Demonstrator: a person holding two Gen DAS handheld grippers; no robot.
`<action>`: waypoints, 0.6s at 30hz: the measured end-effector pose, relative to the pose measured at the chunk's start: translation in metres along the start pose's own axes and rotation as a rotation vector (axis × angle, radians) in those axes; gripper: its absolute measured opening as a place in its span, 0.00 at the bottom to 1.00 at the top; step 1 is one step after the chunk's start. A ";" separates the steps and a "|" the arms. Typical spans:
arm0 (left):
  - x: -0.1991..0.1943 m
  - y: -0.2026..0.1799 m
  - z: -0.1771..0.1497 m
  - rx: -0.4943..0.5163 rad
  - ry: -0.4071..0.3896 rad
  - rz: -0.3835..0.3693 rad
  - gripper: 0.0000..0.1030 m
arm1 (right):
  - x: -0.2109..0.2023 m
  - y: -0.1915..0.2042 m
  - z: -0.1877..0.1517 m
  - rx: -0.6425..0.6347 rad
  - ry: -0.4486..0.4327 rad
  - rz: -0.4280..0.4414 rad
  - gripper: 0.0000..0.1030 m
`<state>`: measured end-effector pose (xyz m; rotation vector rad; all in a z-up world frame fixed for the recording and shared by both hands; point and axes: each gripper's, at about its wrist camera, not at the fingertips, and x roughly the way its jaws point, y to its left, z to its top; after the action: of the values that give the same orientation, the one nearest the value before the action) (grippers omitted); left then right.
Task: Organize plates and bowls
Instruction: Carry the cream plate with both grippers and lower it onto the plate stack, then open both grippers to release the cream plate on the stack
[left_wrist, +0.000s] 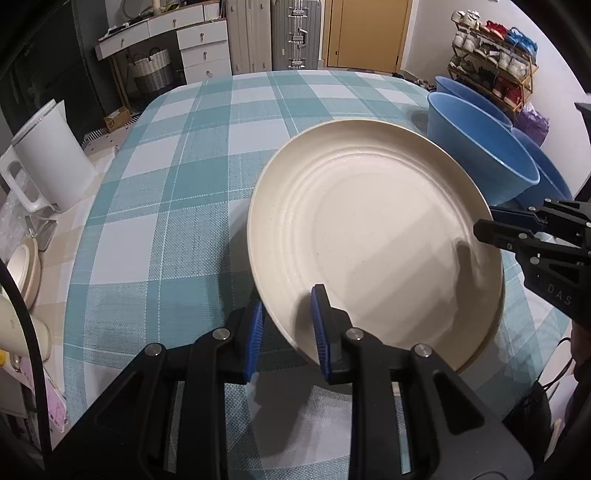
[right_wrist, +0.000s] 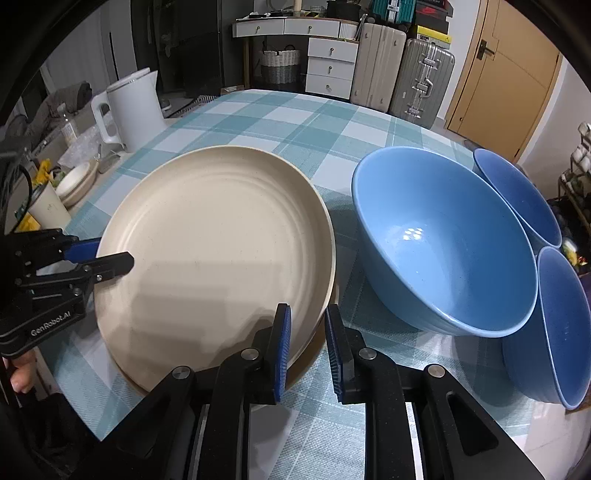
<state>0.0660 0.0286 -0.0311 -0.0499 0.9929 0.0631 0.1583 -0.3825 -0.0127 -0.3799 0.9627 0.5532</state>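
Note:
A large cream plate (left_wrist: 369, 229) (right_wrist: 214, 240) is tilted slightly over the teal plaid tablecloth (left_wrist: 166, 206). My left gripper (left_wrist: 286, 314) is shut on its near-left rim. My right gripper (right_wrist: 307, 325) is shut on the opposite rim, one pad above and one below. Each gripper also shows in the other's view: the right gripper (left_wrist: 491, 225) and the left gripper (right_wrist: 110, 254). The rim of a second cream plate (right_wrist: 314, 350) (left_wrist: 496, 317) peeks out just beneath the held one. Three blue bowls stand right of the plates: a big one (right_wrist: 443, 240) (left_wrist: 480, 158) and two behind it (right_wrist: 517, 195) (right_wrist: 561, 325).
A white kettle (left_wrist: 48, 166) (right_wrist: 133, 107) stands at the table's left edge. Small cream dishes (right_wrist: 77, 181) and a paper cup (right_wrist: 48, 206) sit beside it. Suitcases, drawers and a shoe rack (left_wrist: 495, 59) stand beyond the table. A hand (right_wrist: 22, 376) shows at the lower left.

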 end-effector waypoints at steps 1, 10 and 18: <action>0.000 -0.001 0.000 0.005 -0.001 0.006 0.21 | 0.002 0.000 0.000 0.002 0.002 -0.002 0.19; 0.004 -0.008 -0.001 0.043 -0.010 0.061 0.24 | -0.001 0.004 -0.007 0.000 -0.008 -0.027 0.19; 0.008 -0.019 -0.003 0.096 -0.022 0.123 0.27 | 0.001 0.007 -0.012 -0.009 -0.012 -0.068 0.19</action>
<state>0.0693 0.0093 -0.0394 0.0995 0.9754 0.1286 0.1469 -0.3829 -0.0198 -0.4157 0.9321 0.4975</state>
